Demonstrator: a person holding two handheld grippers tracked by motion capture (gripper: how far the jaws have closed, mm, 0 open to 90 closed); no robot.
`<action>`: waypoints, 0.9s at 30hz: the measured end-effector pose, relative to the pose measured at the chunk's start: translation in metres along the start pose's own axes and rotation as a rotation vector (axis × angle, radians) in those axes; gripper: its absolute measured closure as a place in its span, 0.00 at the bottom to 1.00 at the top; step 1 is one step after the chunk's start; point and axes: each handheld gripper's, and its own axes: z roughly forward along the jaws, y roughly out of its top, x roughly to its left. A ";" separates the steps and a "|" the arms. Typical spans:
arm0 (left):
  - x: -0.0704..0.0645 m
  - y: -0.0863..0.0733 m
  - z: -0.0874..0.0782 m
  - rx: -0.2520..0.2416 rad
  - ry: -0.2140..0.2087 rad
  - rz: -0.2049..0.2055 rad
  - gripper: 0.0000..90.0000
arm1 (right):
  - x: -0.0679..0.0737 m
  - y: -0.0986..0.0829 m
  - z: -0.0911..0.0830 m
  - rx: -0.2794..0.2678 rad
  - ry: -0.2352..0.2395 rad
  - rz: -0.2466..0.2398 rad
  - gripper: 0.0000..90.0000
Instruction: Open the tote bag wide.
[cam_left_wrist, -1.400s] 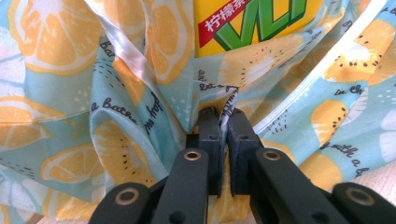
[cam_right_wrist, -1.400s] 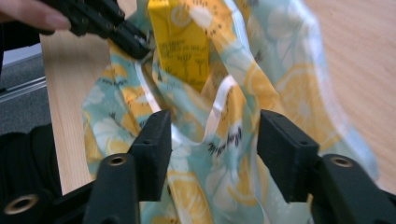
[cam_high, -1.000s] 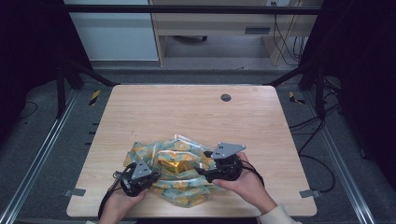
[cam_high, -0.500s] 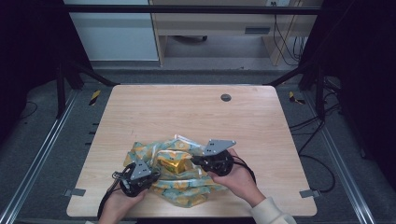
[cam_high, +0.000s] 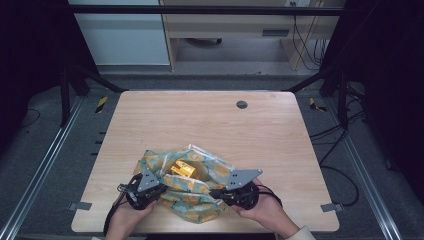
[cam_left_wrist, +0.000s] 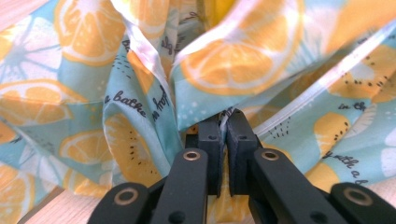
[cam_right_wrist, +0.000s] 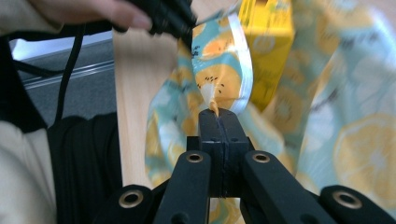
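Left gripper (cam_high: 159, 191): jaws closed on a fold of the lemon-print cloth (cam_high: 192, 192), clamped at the cloth's near-left edge; in the left gripper view (cam_left_wrist: 223, 122) a thin layer of fabric sits pinched between the two pads, with the cloth bunching up and away just beyond them. The person's left hand (cam_high: 125, 220) holds it at the near edge of the table.

Right gripper (cam_high: 215, 194): jaws closed on the same cloth at its near-right side. In the right gripper view (cam_right_wrist: 218, 114) the pads meet on a white-hemmed corner of the fabric, which stands up from the tips. The right hand (cam_high: 265, 212) grips from behind, near the table's near edge.

Cloth: light blue with orange-yellow lemon slices and script lettering, crumpled in a heap on the near centre of the wooden table (cam_high: 210, 125), between the two grippers and touching both. A white hem runs along its far edge. A yellow box (cam_high: 182, 169) sits in the folds at the far side of the heap, partly wrapped; in the right gripper view the box (cam_right_wrist: 266, 42) lies just beyond the pinched corner.

Room: the far half of the table is bare wood apart from a small dark round grommet (cam_high: 242, 104) near the far edge, right of centre. Bare strips lie left and right of the cloth. The near edge is close behind both hands. Cables (cam_high: 272, 197) loop beside the right gripper.
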 end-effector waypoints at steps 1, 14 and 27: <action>0.000 0.000 0.000 -0.001 0.004 -0.002 0.97 | 0.000 -0.004 0.001 0.008 0.006 0.006 1.00; -0.001 -0.003 -0.003 0.011 0.023 0.001 0.91 | -0.009 -0.037 0.016 0.184 -0.010 0.077 1.00; -0.013 -0.002 -0.029 -0.078 -0.022 -0.009 0.71 | -0.010 -0.042 0.019 0.219 -0.015 0.084 1.00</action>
